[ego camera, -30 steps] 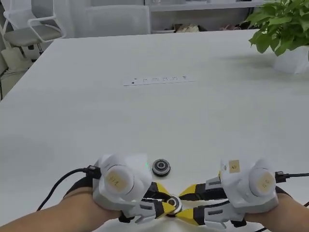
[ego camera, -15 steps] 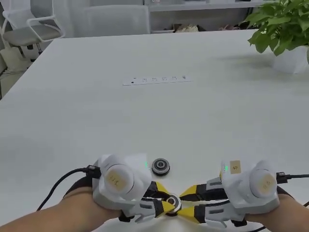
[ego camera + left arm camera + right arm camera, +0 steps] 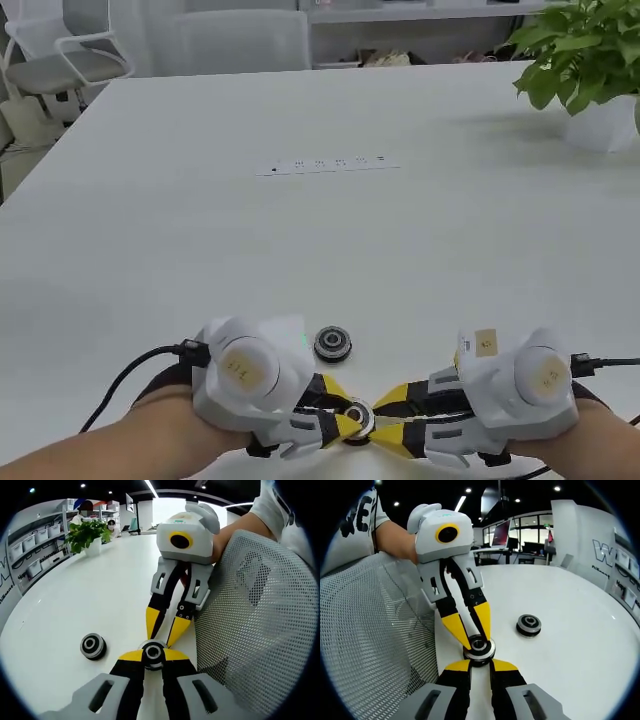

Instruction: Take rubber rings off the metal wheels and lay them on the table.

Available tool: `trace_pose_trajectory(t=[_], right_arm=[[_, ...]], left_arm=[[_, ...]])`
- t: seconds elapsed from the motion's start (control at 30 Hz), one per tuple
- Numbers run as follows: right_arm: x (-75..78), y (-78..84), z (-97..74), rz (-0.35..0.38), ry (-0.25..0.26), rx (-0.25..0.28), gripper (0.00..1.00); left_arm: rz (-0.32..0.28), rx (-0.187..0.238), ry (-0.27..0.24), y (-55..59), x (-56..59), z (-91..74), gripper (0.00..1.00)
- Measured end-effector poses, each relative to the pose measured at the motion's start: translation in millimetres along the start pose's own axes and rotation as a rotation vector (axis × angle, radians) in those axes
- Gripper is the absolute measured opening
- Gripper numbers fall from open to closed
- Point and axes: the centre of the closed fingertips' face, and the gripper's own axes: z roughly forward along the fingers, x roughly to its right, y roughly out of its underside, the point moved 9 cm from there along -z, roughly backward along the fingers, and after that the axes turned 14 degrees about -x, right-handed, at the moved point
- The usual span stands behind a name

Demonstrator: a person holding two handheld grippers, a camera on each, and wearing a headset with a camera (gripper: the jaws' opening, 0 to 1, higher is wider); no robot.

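- Head view, far left: a white mesh office chair (image 3: 70,50) stands beyond the wide white table (image 3: 150,230).
- Next, at the table's near edge, comes the white-bodied left gripper (image 3: 338,424) with yellow-tipped black jaws (a black cable (image 3: 130,385) trails from it). Its jaws are drawn narrow, clamped on a small silver metal wheel with a black rubber ring (image 3: 356,418).
- Just beyond, a second black-ringed metal wheel (image 3: 333,344) lies flat on the table, apart from both grippers. Farther back sits a flat white power strip (image 3: 328,165).
- Meeting it tip to tip, the right gripper (image 3: 383,420) has its jaws likewise narrow, closed on the same wheel from the other side. The ring is on the wheel.
- Far right: a leafy green plant in a white pot (image 3: 585,60).
- Left gripper view: the loose wheel (image 3: 93,646) lies to the left and the clamped wheel (image 3: 152,652) sits between this gripper's own jaws. A grey mesh chair back (image 3: 260,625) is to the right.
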Motion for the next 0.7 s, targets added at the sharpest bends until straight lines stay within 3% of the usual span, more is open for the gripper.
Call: trace_pose_trajectory(t=[0.17, 0.23, 0.27, 0.47, 0.7], right_arm=[[0.4, 0.6, 0.0, 0.027, -0.005, 0.004, 0.10], [4.1, 3.0, -0.7, 0.065, 0.008, -0.003, 0.02], [4.2, 4.2, 0.3, 0.137, -0.026, 0.010, 0.00], [6.2, 0.0, 1.0, 0.102, -0.003, -0.001, 0.00], [9.3, 0.4, 0.3, 0.145, 0.000, 0.006, 0.00]], left_arm=[[-0.001, -0.001, -0.001, 0.1, -0.1, 0.0, 0.08], [-0.001, -0.001, -0.002, 0.0, -0.1, -0.1, 0.08], [-0.001, 0.000, -0.002, -0.4, 0.5, 0.0, 0.08], [0.000, -0.003, -0.006, -1.0, 0.7, 0.1, 0.08], [0.005, -0.002, -0.006, -1.6, 1.0, 0.3, 0.08]])
